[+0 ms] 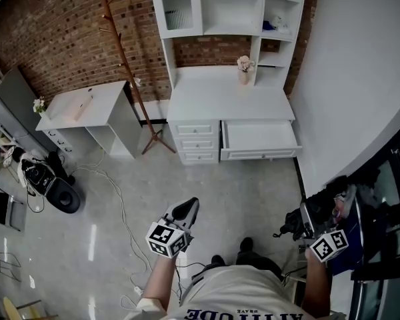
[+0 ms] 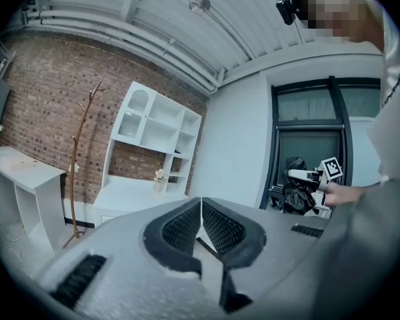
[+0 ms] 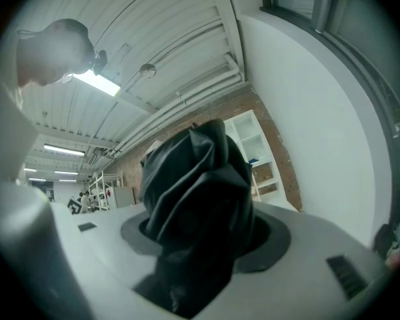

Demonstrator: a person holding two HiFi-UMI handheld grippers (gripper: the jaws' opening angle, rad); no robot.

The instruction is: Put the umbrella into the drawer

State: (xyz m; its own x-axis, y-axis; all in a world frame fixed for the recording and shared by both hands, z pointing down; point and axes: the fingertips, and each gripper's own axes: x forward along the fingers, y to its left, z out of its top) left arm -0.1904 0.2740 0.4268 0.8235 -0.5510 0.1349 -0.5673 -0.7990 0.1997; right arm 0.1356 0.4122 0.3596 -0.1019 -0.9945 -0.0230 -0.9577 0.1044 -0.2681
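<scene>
Gripping a bunched black umbrella point(image 3: 197, 205) in the right gripper point(image 1: 307, 220), jaws spread wide, fabric wedged between them and bulging past the tips. Held low at the right of the head view, beside a dark window frame point(image 1: 387, 199), well apart from the drawer point(image 1: 260, 139). Carrying nothing in the left gripper point(image 2: 201, 204): 2 jaws pressed together, tips touching, pointed out over the grey floor point(image 1: 253, 192). Facing a white worktop point(image 1: 213, 99) set against the brick wall point(image 1: 67, 32), with that 1 drawer pulled open under its right half and 3 shut small drawers point(image 1: 195, 141) stacked just to its left. On the worktop, near the back, 1 small vase of flowers point(image 1: 244, 69).
</scene>
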